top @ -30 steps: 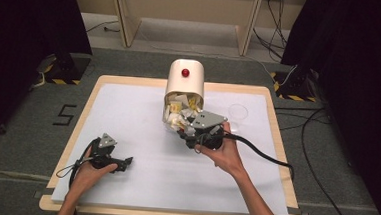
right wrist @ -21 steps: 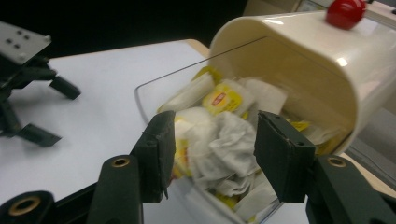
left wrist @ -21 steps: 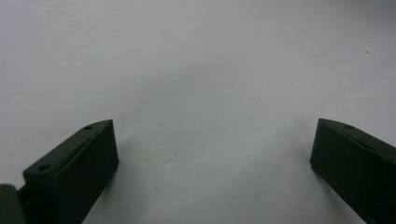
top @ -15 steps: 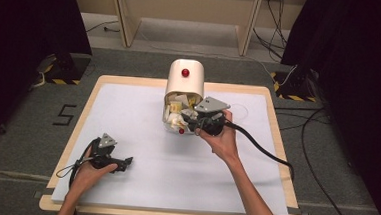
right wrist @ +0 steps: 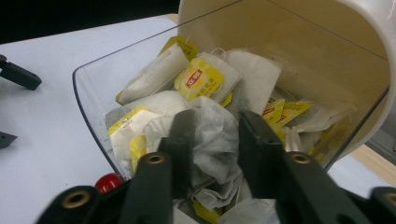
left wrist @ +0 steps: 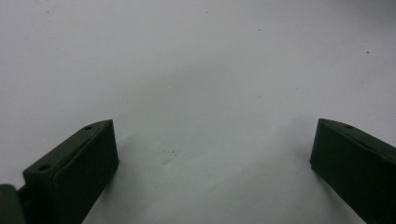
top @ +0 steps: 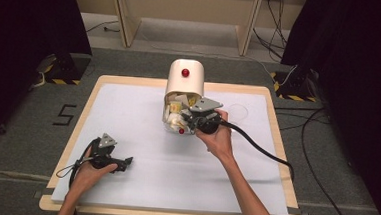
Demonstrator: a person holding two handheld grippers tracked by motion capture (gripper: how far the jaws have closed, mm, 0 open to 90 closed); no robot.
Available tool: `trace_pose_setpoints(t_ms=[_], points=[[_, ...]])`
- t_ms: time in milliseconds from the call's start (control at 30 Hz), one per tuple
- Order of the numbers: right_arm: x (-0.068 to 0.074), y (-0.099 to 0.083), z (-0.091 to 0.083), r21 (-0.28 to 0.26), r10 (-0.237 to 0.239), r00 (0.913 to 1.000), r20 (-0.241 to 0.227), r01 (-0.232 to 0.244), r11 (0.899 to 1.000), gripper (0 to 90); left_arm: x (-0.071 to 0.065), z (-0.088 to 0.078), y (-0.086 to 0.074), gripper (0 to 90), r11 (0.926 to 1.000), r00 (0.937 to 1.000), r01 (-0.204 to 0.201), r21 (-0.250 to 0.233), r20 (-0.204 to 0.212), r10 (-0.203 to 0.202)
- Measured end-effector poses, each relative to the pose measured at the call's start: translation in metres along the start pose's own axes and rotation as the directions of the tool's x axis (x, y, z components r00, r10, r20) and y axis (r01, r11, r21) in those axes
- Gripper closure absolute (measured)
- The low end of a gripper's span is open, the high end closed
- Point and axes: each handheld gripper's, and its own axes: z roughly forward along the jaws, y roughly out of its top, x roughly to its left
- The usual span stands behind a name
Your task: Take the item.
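A cream dispenser [top: 185, 79] with a red knob stands at the table's far middle. Its clear drawer [right wrist: 88, 107] is tipped out and holds several tea bags [right wrist: 201, 79] with yellow tags. My right gripper [top: 185, 119] reaches into the drawer from the right. Its jaws have just been closing, and in the right gripper view the gripper [right wrist: 215, 123] pinches a crumpled white tea bag [right wrist: 215, 144] lying on top of the pile. My left gripper [top: 126, 162] rests low over the white mat at the front left. There its jaws stand wide apart [left wrist: 212, 140] with nothing between them.
A white mat [top: 143, 109] covers the wooden table [top: 272, 122]. A clear round lid [top: 238, 110] lies to the right of the dispenser. The right gripper's black cable [top: 261, 149] trails to the right across the mat. A small red knob [right wrist: 108, 182] sits on the drawer's front.
My right gripper has moved left and forward into the drawer, and its jaws have closed around a tea bag. The left hand has stayed where it was.
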Motion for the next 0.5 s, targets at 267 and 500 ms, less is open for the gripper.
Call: trace_pose_setpoints(t_ms=[267,500], points=[[-0.003,0.004,-0.012,-0.066,0.0,1.0,-0.005,-0.001,0.998,82.5,0.0,0.0,0.0,0.0,1.0,1.0,0.0,0.0,0.0,0.0],[-0.008,0.01,-0.026,-0.136,0.01,0.9999,0.01,-0.009,0.991,83.0,0.0,0.0,0.0,0.0,1.0,1.0,0.001,0.0,0.0,-0.001]])
